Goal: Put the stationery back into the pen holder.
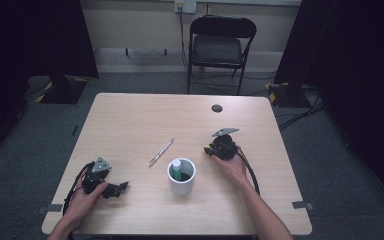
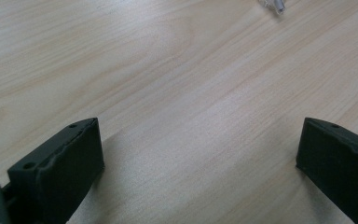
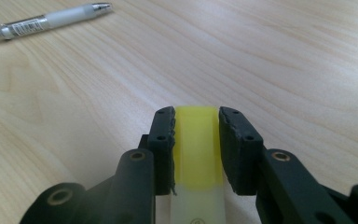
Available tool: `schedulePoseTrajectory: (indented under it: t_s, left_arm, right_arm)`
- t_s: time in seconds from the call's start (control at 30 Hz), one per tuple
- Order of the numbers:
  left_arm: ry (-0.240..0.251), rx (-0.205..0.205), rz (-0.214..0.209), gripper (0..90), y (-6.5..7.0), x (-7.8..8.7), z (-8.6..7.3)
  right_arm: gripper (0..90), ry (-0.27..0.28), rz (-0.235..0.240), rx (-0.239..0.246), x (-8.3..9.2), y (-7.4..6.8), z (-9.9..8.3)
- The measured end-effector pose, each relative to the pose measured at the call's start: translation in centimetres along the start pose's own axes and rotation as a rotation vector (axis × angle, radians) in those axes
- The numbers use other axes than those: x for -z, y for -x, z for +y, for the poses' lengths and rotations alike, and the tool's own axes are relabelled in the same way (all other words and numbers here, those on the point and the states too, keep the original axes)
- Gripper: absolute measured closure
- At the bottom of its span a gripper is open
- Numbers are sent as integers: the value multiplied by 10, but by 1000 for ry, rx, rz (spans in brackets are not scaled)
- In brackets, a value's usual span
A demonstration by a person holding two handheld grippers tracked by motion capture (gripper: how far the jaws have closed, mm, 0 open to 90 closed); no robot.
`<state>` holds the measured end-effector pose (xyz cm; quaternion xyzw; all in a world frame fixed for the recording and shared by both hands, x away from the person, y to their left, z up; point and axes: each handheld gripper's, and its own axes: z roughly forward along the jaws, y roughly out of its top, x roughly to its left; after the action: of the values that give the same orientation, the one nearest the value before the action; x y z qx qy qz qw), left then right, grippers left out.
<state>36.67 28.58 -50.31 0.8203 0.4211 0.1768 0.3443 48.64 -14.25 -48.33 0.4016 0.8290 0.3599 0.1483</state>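
Note:
My right gripper point(image 1: 209, 149) lies low on the table right of the middle, shut on a yellow highlighter point(image 3: 196, 149). In the right gripper view the gripper point(image 3: 196, 114) has both pads pressed against the yellow end, and a pale translucent body runs back under the jaws. My left gripper point(image 1: 121, 186) rests near the front left edge, jaws pointing right. In its own view this gripper point(image 2: 201, 125) stands open with bare wood between the jaws. A silver-white pen point(image 1: 161, 152) lies loose mid-table, its tip point(image 3: 42, 22) ahead and to the left of the right jaws.
A white cup point(image 1: 181, 184) stands between the two hands, with a green and white marker point(image 1: 176, 167) upright inside. The table point(image 1: 145, 120) has a dark cable hole point(image 1: 217, 108) at the back. A black folding chair point(image 1: 219, 45) stands beyond the far edge.

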Motion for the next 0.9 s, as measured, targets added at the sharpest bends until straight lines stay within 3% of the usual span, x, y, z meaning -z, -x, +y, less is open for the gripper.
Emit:
schedulePoseTrajectory:
  t_s: [0.9]
  left_arm:
    - [0, -1, -3, 0, 0, 0, 0]
  right_arm:
    - [675, 135, 105, -4, 42, -12, 8]
